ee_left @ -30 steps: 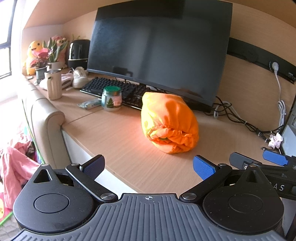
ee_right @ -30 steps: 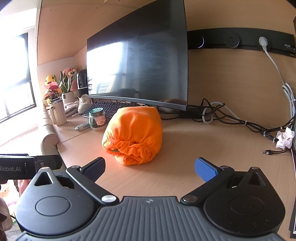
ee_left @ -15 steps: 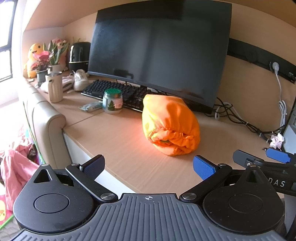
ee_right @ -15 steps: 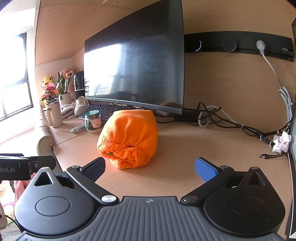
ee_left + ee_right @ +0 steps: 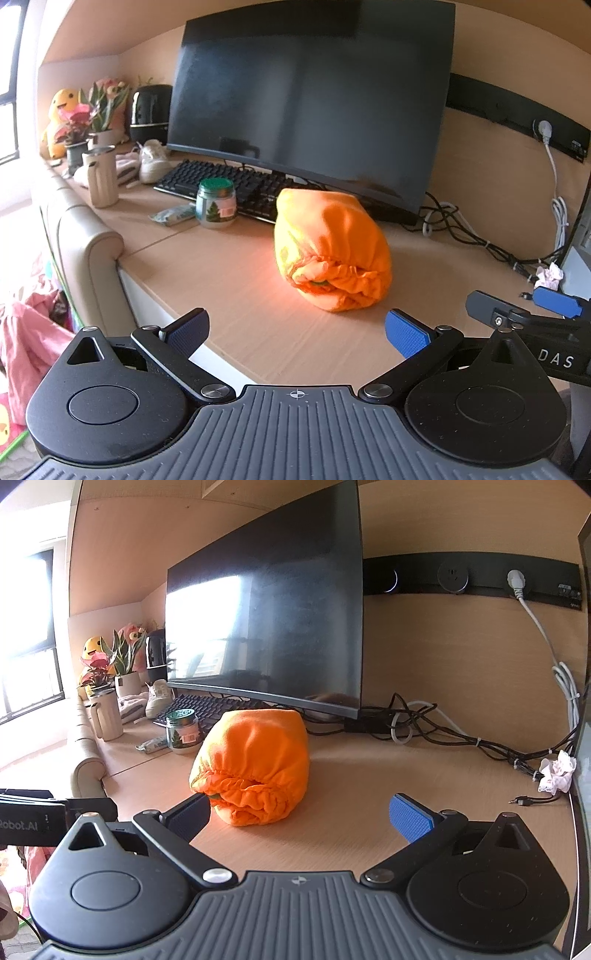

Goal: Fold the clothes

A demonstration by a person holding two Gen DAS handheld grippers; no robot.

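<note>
The long light-wood desk (image 5: 229,295) carries everything; a big dark curved monitor (image 5: 310,96) stands along its back edge with a black keyboard (image 5: 225,181) under it. The task's thing, a bright orange soft fabric garment (image 5: 332,251) gathered into a compact rounded bundle, lies on the middle of the desk, just in front of the monitor and some way back from the front edge, with its wrinkled, elastic-looking open end (image 5: 255,794) turned toward the front edge. A small glass jar with a green lid (image 5: 216,203) stands near the bundle on its left side, apart from it. Both tools hover at the front edge and hold nothing: the left gripper (image 5: 295,332) has its blue pads spread wide, and the right gripper (image 5: 299,816) is spread wide too. I judge the cloth to be light, limp and not fragile; it will sag and lose its shape when lifted, and a thin layer may slip out of the pads. A good hold would be the gathered hem at the near end, one gripper on each side. The bundle fits both a garment already rolled up and one crumpled, waiting to be spread.
</note>
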